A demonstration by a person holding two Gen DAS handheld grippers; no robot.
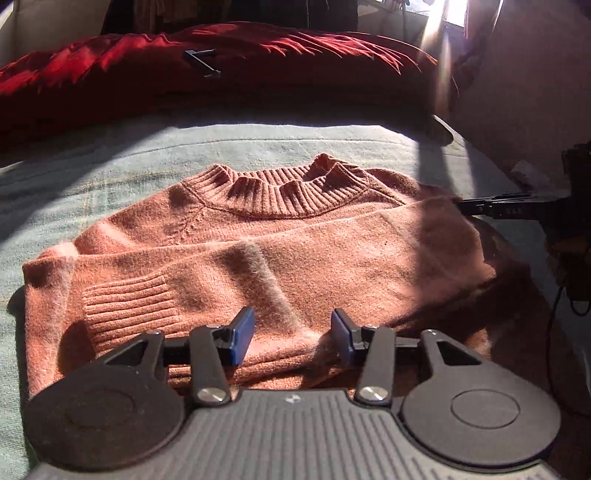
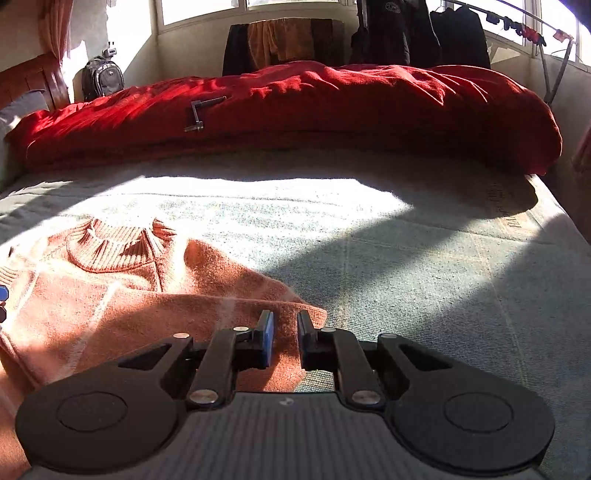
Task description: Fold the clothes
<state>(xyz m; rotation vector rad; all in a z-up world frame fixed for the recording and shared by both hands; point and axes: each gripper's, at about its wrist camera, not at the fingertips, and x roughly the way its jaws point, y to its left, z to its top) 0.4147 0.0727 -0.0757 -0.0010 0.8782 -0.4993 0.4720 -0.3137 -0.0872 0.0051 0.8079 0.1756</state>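
Here the left gripper [image 1: 293, 339] jaws stand apart over the sweater [image 1: 258, 251]; right jaws' grip unclear.

Left wrist: low, close over sweater [image 1: 280, 251] hem, facing red duvet [image 1: 221, 62]. Right wrist: low at sweater's right edge, facing same duvet. Shared: sweater, bed [image 2: 424, 266], duvet.

Home bedroom, bed [image 2: 406, 236], red duvet [image 2: 295, 107], hanging clothes [image 2: 399, 33]
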